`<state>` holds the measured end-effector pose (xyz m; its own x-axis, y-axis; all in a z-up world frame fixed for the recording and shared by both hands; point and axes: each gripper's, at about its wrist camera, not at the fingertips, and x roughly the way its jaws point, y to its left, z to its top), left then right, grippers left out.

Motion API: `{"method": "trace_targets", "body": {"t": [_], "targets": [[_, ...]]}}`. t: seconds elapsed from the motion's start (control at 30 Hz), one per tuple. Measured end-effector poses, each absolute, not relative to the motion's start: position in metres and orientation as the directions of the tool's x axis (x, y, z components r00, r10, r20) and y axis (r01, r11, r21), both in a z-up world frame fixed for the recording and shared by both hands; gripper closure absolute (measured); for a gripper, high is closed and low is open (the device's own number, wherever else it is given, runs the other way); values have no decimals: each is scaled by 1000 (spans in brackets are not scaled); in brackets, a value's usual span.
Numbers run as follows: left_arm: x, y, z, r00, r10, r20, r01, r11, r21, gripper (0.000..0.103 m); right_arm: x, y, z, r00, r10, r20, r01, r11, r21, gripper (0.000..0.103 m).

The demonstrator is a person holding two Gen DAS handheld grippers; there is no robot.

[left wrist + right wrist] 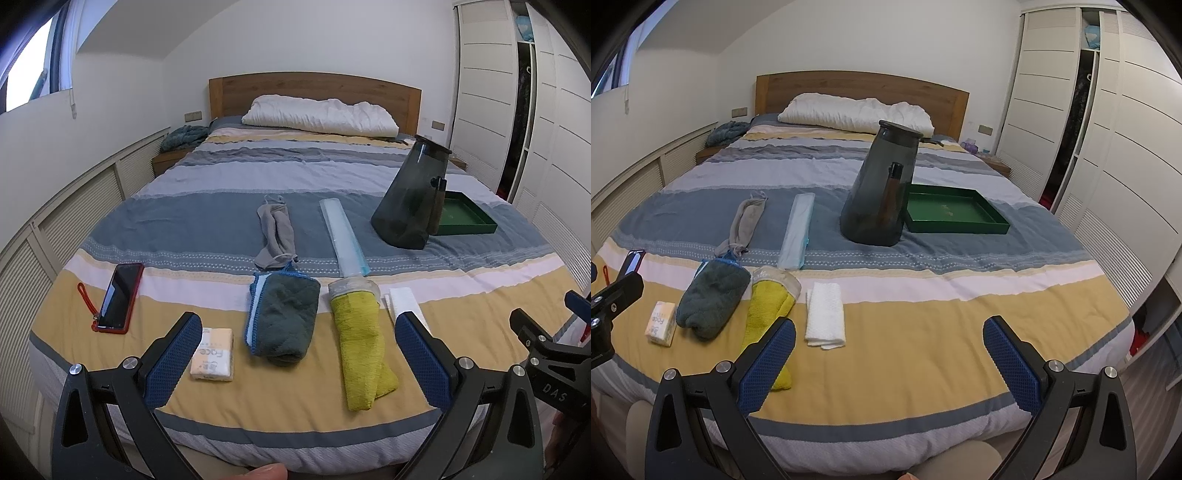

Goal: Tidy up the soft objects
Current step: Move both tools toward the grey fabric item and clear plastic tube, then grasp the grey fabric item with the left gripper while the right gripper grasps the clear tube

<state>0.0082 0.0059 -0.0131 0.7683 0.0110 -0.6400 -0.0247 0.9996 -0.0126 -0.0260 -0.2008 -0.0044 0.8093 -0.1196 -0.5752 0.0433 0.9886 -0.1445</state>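
Nothing is gripped yet, so this reads as the very start: both tools hover over the foot of the striped quilted bedspread (369,417) with the soft things laid out ahead. The left gripper (299,332) has its blue-padded jaws spread wide and empty, and the right gripper (889,338) is the same, wide apart with nothing between.

Along the near yellow band lie a small peach tissue packet (213,354), a folded dark green towel with blue trim (284,319), a rolled yellow cloth (360,343) whose far end is tucked in a clear wrapper, and a folded white cloth (825,314). Farther back rest a pair of grey socks (275,232) and a long pale blue flat packet (343,236). The likely destinations sit beyond, to the right: a tall dark smoky bin (882,184) and, touching its base, a shallow green tray (955,214) (which one takes which item cannot be told).

The next move probably calls for lowering one gripper onto the nearest cloth, the white one for the right side, and pinching a thick fold, not a single loose layer. A red-cased phone (120,295) lies apart at the left.
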Motion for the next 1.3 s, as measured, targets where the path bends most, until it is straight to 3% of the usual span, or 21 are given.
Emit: {"method": "trace_targets", "body": {"t": [1.3], "targets": [[99,54,-48,687,71,-723,-97,995,5,1,95,-131,-26,769,-38,-638,-108,976,-188,0]]}}
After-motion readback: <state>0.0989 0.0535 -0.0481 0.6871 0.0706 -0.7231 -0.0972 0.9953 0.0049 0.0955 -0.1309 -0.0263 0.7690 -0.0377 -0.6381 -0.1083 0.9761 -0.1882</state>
